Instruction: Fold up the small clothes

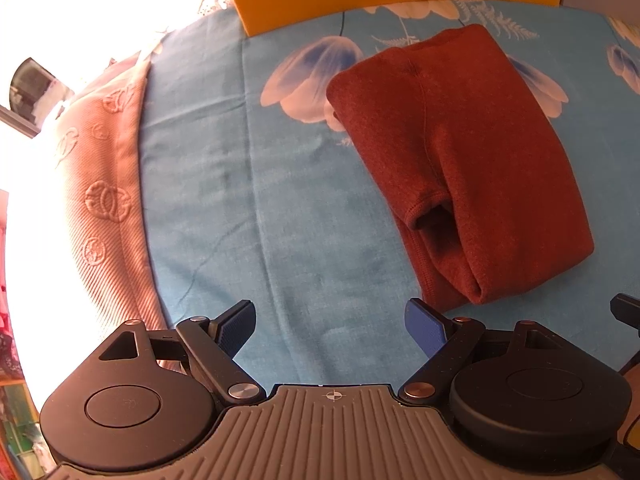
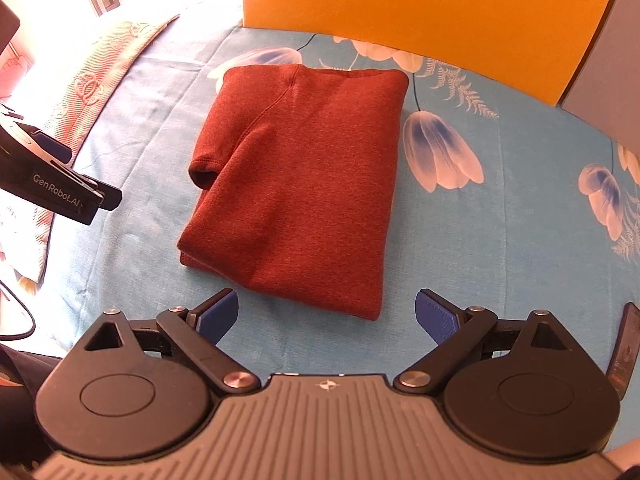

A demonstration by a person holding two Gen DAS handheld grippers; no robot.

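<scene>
A rust-red knit garment (image 2: 300, 176) lies folded into a compact rectangle on the blue floral bedsheet (image 2: 500, 240), one sleeve cuff showing on its left side. In the left wrist view the garment (image 1: 460, 160) lies ahead and to the right. My left gripper (image 1: 331, 326) is open and empty, above the sheet just left of the garment's near corner. My right gripper (image 2: 327, 314) is open and empty, just short of the garment's near edge. The left gripper's body (image 2: 60, 188) shows at the left edge of the right wrist view.
An orange board (image 2: 420, 8) stands upright behind the garment. A pink embossed blanket (image 1: 100, 184) lies along the left side of the sheet. A phone-like object (image 2: 624, 348) leans at the right edge. Bright window light floods the far left.
</scene>
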